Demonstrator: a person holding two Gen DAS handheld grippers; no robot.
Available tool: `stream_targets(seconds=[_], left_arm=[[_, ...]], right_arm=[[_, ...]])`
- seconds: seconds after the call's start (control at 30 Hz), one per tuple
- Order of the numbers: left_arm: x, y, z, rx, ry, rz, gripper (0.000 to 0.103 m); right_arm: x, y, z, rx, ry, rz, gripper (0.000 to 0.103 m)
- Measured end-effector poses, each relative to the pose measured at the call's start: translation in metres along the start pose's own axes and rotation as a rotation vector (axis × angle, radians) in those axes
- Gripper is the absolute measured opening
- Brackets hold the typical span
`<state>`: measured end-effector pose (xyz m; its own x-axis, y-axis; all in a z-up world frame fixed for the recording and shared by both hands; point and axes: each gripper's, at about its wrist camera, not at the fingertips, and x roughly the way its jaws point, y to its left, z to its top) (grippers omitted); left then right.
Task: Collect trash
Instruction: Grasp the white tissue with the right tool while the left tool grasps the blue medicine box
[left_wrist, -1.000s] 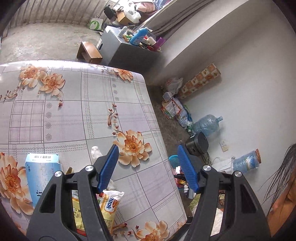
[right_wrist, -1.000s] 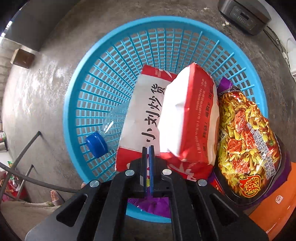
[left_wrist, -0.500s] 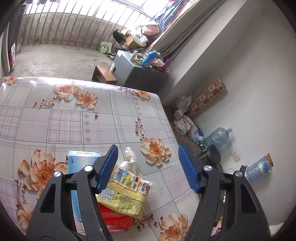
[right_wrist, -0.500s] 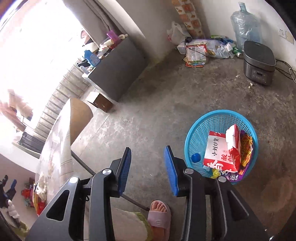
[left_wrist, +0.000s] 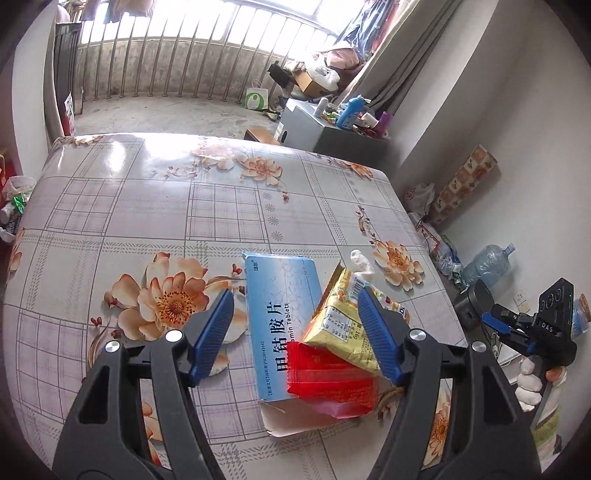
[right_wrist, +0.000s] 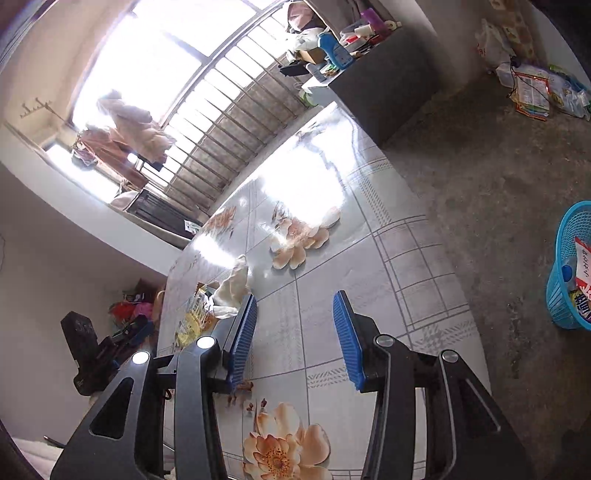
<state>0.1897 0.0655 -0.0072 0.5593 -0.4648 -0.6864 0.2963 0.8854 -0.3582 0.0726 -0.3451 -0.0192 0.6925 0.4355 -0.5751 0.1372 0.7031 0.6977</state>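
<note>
The left gripper (left_wrist: 295, 325) hangs spread and empty above the blue tablet box (left_wrist: 279, 314). A red-and-gold wrapper (left_wrist: 340, 354) overlaps that box; a crumpled tissue (left_wrist: 361, 261) lies beyond. The right gripper (right_wrist: 293, 334), jaws just opened, holds nothing. The blue basket (right_wrist: 567, 291) sits on the floor beyond the table (left_wrist: 147, 206).

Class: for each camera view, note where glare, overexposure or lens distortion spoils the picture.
Left wrist view: window blown out, soft sheen on the tablecloth, railing bars bowed by the fisheye. Right wrist view: window overexposed, strong white glare on the tablecloth, horizon tilted and curved.
</note>
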Motion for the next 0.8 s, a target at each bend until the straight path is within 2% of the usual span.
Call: stream_targets(seconds=[0.13,0.3,0.37,0.5,0.67,0.8], left_arm=[[0.019,0.026,-0.005,-0.063,0.038,-0.011,0.048],[0.046,0.06,-0.006,-0.176,0.101,-0.058,0.025],[0.052,0.067,-0.007,-0.211,0.106,-0.116,0.024],[0.058,0.065,-0.01,-0.216,0.133,-0.193,0.018],[0.058,0.056,-0.021,-0.202,0.144,-0.236,0.017],[0.058,0.05,-0.03,-0.198,0.176,-0.279,0.017]], right_arm=[[0.057,0.028,-0.001,0.023,0.108,0.076,0.043],[0.114,0.05,0.004,0.051,0.194,0.102,0.039],[0.134,0.056,0.003,0.057,0.226,0.093,0.033],[0.157,0.059,-0.003,0.074,0.286,0.104,0.024],[0.16,0.055,-0.012,0.083,0.324,0.123,0.015],[0.149,0.049,-0.018,0.08,0.334,0.112,0.013]])
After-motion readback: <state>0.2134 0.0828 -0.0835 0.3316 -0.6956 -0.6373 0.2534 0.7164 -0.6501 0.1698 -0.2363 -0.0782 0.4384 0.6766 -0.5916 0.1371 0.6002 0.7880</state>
